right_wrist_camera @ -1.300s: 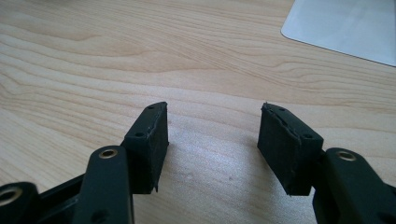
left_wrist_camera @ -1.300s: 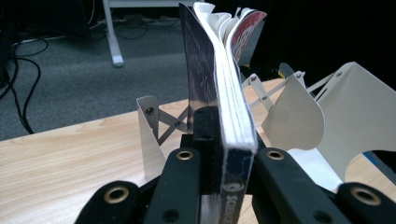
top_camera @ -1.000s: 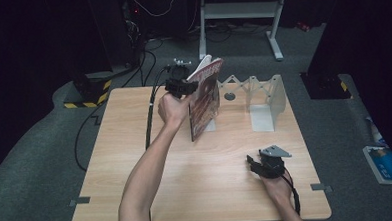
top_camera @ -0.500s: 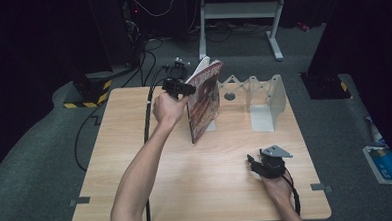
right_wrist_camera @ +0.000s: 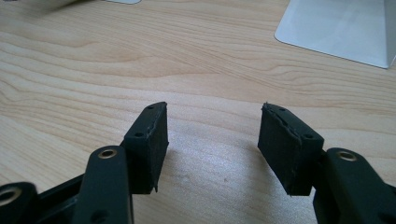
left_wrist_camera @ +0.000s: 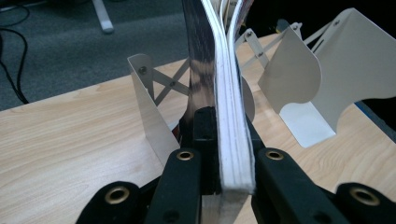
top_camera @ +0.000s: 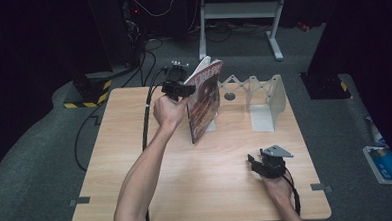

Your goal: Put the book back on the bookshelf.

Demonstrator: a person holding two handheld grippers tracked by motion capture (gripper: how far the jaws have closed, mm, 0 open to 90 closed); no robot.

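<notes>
A thick magazine [top_camera: 206,101] with a dark red cover stands on edge at the back middle of the wooden table [top_camera: 136,158], its top leaning right. My left gripper [top_camera: 179,88] is shut on its upper left edge. In the left gripper view the black jaws [left_wrist_camera: 229,128] pinch the white page block of the magazine [left_wrist_camera: 228,88]. Just behind it stands a white folding book rack [top_camera: 261,95], whose plates [left_wrist_camera: 312,79] rise on both sides of the magazine. My right gripper [top_camera: 265,163] rests low near the table's front right, its jaws [right_wrist_camera: 212,135] open over bare wood.
The rack's flat white foot [right_wrist_camera: 341,28] lies ahead of the right gripper. A black cable [top_camera: 145,123] trails from the left gripper across the table's left side. Beyond the table are a white stand's legs [top_camera: 239,11] and dark equipment on grey carpet.
</notes>
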